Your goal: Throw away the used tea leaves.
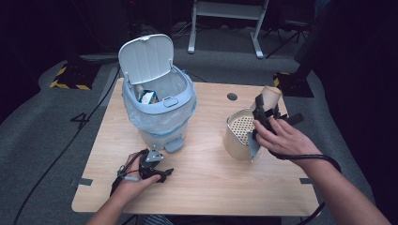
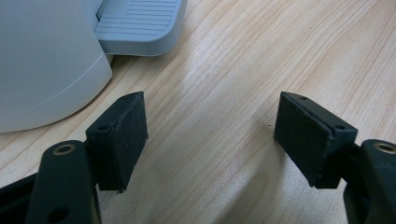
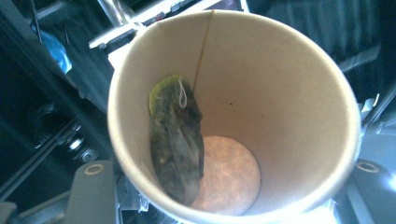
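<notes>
Above the surface (image 1: 211,187), right side: a paper cup (image 1: 270,97) is held aloft by the right gripper (image 1: 261,112), its jaws closed on the cup's wall — just over the perforated strainer pot (image 1: 239,133).
Cup axis: tipped off upright, mouth turned toward the right gripper's camera, base pointing up and away.
Contents: 1 used teabag (image 3: 177,149) is stuck to the inner wall.
Likely reason: the cup seems to be tilted for emptying.
Left gripper (image 2: 210,140): spread wide, nothing held, rested low beside the bin pedal (image 2: 140,23).
Bin (image 1: 159,108): lid open, ready for waste.
</notes>
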The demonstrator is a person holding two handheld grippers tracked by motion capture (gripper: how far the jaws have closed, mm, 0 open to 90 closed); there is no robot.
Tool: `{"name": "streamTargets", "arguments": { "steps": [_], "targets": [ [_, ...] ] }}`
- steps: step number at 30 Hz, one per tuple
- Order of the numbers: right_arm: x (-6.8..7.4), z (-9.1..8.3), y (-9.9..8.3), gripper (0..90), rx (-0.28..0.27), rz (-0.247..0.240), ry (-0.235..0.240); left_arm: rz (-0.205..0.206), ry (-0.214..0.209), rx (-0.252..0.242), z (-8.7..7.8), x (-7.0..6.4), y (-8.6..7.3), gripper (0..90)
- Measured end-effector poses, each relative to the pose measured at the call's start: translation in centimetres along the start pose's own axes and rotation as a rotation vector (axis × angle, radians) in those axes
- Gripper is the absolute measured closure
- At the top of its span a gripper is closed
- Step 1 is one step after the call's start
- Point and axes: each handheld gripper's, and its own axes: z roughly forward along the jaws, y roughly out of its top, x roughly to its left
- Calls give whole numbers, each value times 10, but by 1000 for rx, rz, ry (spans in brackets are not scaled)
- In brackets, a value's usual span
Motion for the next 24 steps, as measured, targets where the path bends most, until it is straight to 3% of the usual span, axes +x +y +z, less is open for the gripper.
{"name": "streamTargets", "arguments": {
  "steps": [3, 4, 8, 9, 10, 11, 12, 13, 20, 24],
  "targets": [
    [-1, -3, 6, 353, 27, 1, -14, 0, -1, 0, 0, 0, 0, 258],
    [-2, -3, 8, 353, 26, -38, -19, 0, -1, 0, 0, 0, 0, 258],
    [-2, -3, 11, 353, 34, -36, -24, 0, -1, 0, 0, 0, 0, 258],
    [-4, -2, 10, 352, 34, -20, 4, 0, -1, 0, 0, 0, 0, 258],
    [-4, -2, 10, 353, 43, -24, -17, 0, -1, 0, 0, 0, 0, 258],
    [-4, -1, 8, 353, 39, 2, -15, 0, -1, 0, 0, 0, 0, 258],
    [-5, -2, 7, 352, 56, -11, -18, 0, -1, 0, 0, 0, 0, 258],
    [-5, -1, 6, 351, 39, 19, -16, 0, -1, 0, 0, 0, 0, 258],
    [-10, -1, -3, 346, 48, 63, -16, 1, -1, 0, 0, 0, 0, 258],
    [-12, 0, -11, 344, 37, 136, -6, 0, -1, 0, 0, 0, 0, 258]
  ]
}}
